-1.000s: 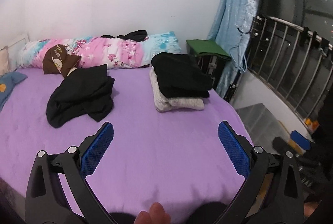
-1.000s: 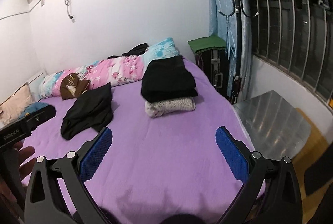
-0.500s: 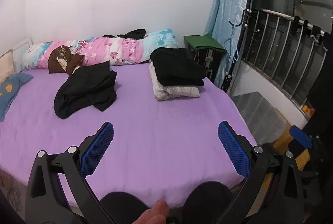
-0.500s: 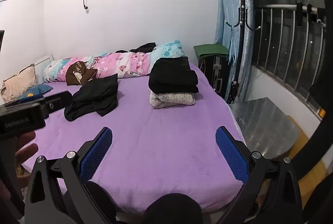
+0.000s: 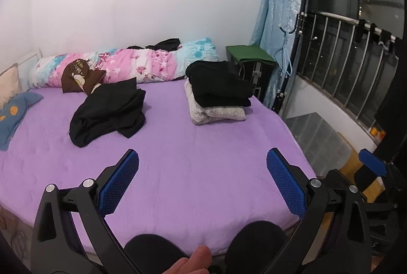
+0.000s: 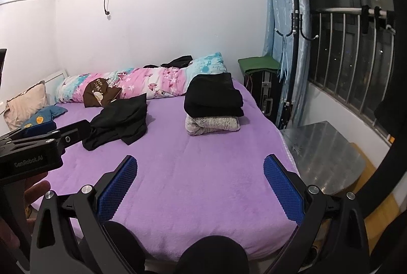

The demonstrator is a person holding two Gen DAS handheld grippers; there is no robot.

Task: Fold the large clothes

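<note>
A crumpled black garment [image 5: 109,111] [image 6: 119,122] lies unfolded on the purple bed [image 5: 193,162] [image 6: 203,167], left of centre. To its right stands a stack of folded clothes: black pieces [image 5: 218,86] [image 6: 213,95] on top of a grey one [image 5: 216,114] [image 6: 212,123]. My left gripper [image 5: 202,183] hovers open over the bed's near edge, empty. My right gripper [image 6: 199,187] is open and empty too, likewise well short of the garments. The left gripper's body [image 6: 33,149] shows at the left of the right wrist view.
A floral rolled quilt [image 5: 127,65] with a brown cushion [image 5: 78,74] lines the wall. Pillows [image 6: 28,103] lie far left. A green-topped case [image 5: 251,62], blue curtain [image 5: 274,6], coat rack [image 6: 295,32], window bars and a grey metal table [image 6: 323,154] stand right. The person's knees [image 6: 211,256] are below.
Both grippers have pulled back and risen from the bed, so more of the bed and the person's knees show. Both stay open. The clothes have not moved.
</note>
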